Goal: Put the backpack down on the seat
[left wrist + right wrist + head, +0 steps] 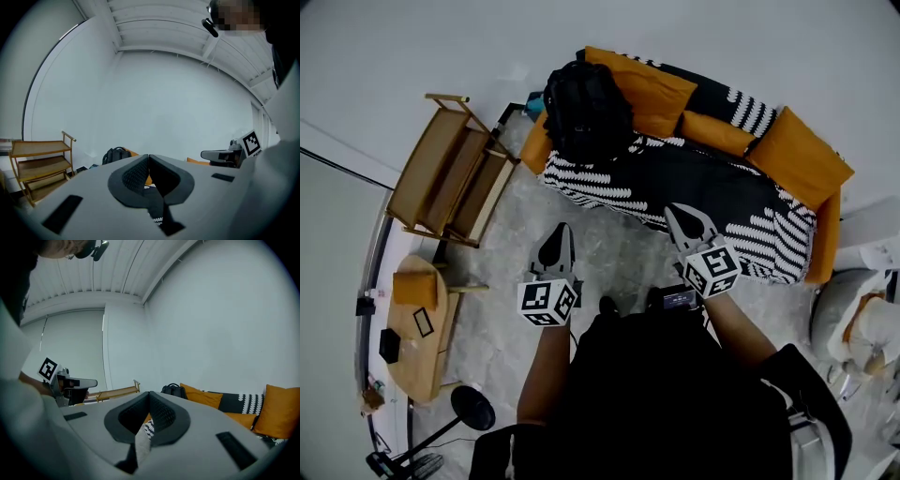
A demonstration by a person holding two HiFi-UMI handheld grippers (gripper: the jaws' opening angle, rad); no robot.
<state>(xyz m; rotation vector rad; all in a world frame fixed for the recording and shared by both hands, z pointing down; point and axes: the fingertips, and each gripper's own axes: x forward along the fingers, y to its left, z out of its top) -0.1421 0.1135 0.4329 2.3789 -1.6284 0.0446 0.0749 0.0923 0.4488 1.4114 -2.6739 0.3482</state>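
The black backpack [586, 108] rests upright on the left end of the sofa seat [703, 183], against an orange cushion [652, 89]. Both grippers hang over the floor in front of the sofa, well short of the backpack. My left gripper [560, 232] is shut with nothing in it, its jaws meeting at the tip [149, 157]. My right gripper [684, 214] is likewise shut and empty [150, 394]. The backpack [116, 154] shows small and far off past the left jaws, and the backpack [173, 390] also shows beyond the right jaws.
A black-and-white patterned throw [769, 234] covers the sofa. A wooden shelf rack [450, 173] stands left of the sofa. A round wooden table [417, 323] with small items sits at lower left, beside a black stand [472, 409]. White clutter [862, 319] lies at right.
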